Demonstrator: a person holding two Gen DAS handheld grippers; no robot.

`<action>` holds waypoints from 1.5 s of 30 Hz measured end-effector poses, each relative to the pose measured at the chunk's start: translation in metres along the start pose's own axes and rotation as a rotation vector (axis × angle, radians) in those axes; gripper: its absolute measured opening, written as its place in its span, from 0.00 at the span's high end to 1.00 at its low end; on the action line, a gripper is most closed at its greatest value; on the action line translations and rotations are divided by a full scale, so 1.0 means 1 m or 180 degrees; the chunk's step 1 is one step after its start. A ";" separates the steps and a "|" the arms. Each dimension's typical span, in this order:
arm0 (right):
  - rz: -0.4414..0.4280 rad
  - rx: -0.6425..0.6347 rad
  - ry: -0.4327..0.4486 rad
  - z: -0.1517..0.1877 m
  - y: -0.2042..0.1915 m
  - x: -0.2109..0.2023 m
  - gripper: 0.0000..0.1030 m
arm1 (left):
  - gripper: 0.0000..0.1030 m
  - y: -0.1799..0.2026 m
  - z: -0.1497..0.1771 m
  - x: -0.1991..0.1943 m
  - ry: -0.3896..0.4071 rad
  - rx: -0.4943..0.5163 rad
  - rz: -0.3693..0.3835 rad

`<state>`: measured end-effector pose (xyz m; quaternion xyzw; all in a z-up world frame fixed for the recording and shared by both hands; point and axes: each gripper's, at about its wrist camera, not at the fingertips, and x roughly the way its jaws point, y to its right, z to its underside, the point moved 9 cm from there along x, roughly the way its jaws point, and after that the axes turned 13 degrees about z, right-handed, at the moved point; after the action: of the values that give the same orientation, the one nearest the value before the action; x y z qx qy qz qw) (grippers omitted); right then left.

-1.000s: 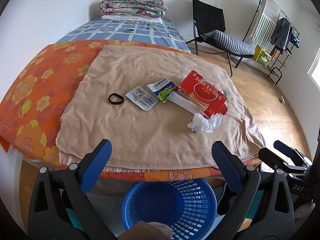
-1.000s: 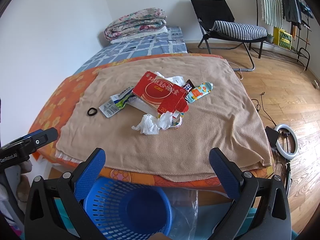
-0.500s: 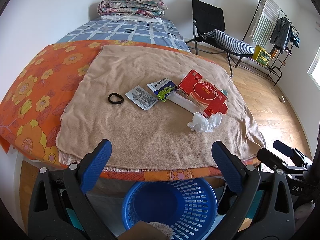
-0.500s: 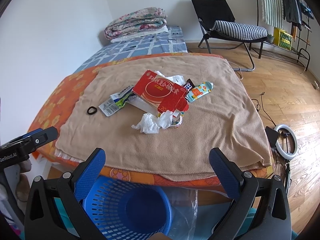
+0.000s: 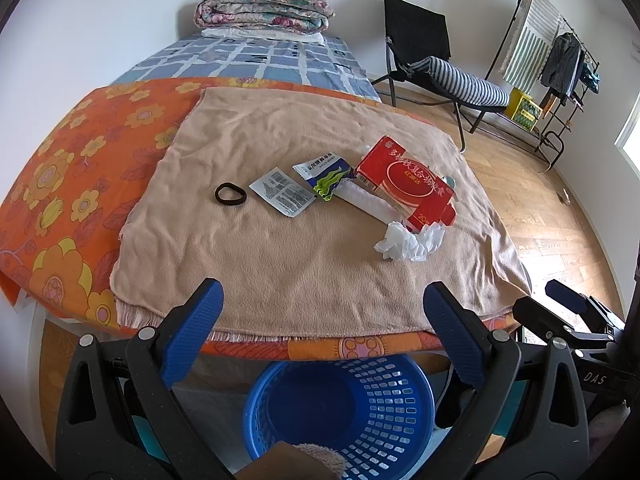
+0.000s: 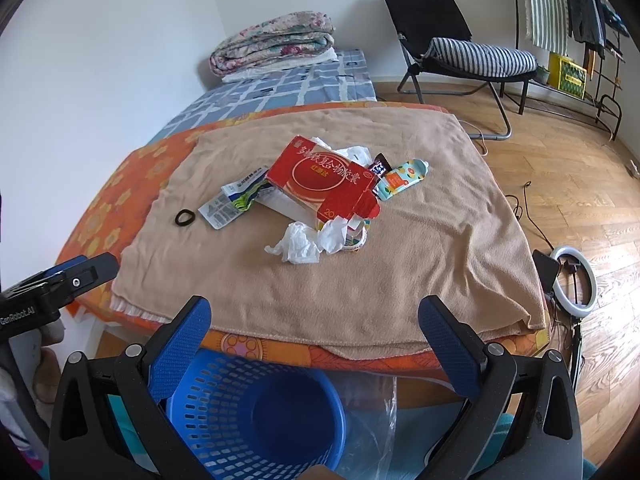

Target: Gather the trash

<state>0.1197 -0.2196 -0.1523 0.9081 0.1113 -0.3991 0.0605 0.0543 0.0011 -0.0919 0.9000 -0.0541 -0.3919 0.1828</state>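
Bedroom setup: tan blanket (image 5: 304, 264) on the bed holds the trash, a red carton (image 5: 406, 182) and crumpled tissue (image 5: 408, 238). Left gripper (image 5: 324, 306) and right gripper (image 6: 314, 320) hover level, spread wide, holding nothing, above an empty blue basket (image 5: 384, 412).

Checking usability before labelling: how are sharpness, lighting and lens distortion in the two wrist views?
Left wrist: sharp, even daylight, the red box print crisp; fisheye bows the bed edge, corners vignetted black. Right wrist: equally sharp, sun glare on the wooden floor at right, same barrel bend.
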 end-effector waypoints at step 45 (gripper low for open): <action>-0.0262 -0.0355 0.0023 -0.047 -0.011 0.030 0.00 | 0.01 -0.088 -0.038 0.032 -0.0319 -0.0209 -0.0135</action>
<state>0.1704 -0.1951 -0.1434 0.8994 0.1709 -0.3911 0.0941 0.1000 0.0855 -0.1231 0.8737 -0.0312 -0.4419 0.2009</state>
